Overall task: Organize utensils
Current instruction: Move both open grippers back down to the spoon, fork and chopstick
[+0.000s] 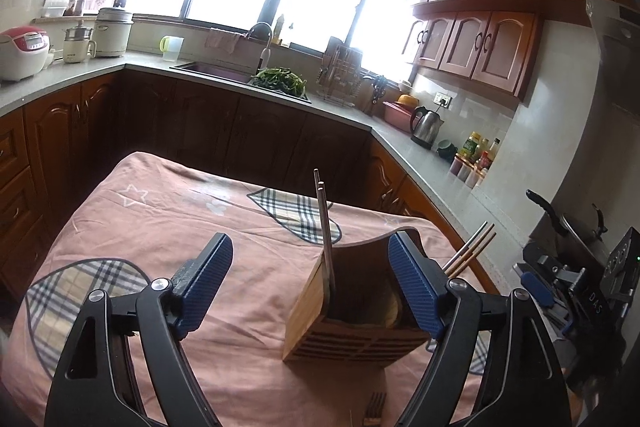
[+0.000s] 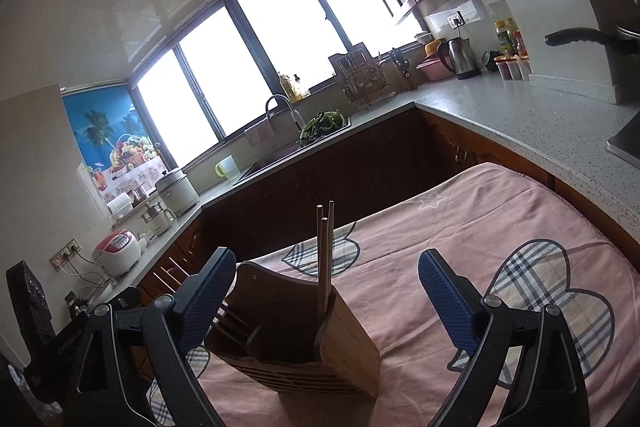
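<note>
I have both grippers spread wide with nothing between the pads. From my left gripper (image 1: 310,283) the wooden utensil holder (image 1: 352,319) sits at about one o'clock, close in, its near rim just beside my right-hand pad. A metal pair of chopsticks (image 1: 324,223) stands nearly upright in it, long axis toward twelve. From my right gripper (image 2: 326,301) the same holder (image 2: 304,339) lies at about eleven o'clock, wooden chopsticks (image 2: 325,251) upright in its right compartment. A fork (image 1: 374,407) lies at six o'clock under my left gripper, which I judge nearer. The pink cloth (image 1: 160,227) leaves open room toward ten o'clock.
</note>
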Motion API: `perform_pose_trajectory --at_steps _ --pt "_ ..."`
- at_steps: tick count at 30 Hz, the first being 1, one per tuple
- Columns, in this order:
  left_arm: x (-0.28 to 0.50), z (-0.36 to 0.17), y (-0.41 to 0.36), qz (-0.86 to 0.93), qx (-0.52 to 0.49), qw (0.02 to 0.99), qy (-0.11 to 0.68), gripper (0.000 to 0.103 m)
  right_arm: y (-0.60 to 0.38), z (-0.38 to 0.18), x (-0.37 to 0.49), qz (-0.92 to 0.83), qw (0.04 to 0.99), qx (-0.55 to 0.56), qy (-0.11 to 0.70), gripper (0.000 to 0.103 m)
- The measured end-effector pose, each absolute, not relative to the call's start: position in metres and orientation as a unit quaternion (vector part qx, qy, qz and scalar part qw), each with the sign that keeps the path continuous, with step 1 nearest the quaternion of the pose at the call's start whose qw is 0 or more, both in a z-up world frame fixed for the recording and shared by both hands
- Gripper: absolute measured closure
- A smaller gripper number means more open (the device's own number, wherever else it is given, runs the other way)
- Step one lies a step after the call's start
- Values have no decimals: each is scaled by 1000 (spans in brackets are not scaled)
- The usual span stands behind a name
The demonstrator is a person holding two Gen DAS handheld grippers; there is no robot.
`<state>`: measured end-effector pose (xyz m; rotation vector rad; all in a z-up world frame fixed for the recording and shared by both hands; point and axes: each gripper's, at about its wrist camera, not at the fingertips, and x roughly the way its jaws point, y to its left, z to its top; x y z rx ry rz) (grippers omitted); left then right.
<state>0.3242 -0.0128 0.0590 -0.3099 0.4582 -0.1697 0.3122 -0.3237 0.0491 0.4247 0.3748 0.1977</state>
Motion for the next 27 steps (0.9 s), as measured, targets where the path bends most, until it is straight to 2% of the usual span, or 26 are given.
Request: perform_pose_trajectory --at_steps 6,14,27 --pt "296 57 -9 -81 -151 956 239 13 -324 50 287 108 954 209 187 1" --pt "257 53 -10 -88 -133 952 260 12 -323 50 247 120 952 203 194 1" --pt "194 17 -11 -91 -123 938 312 12 -318 30 185 125 949 174 233 1"
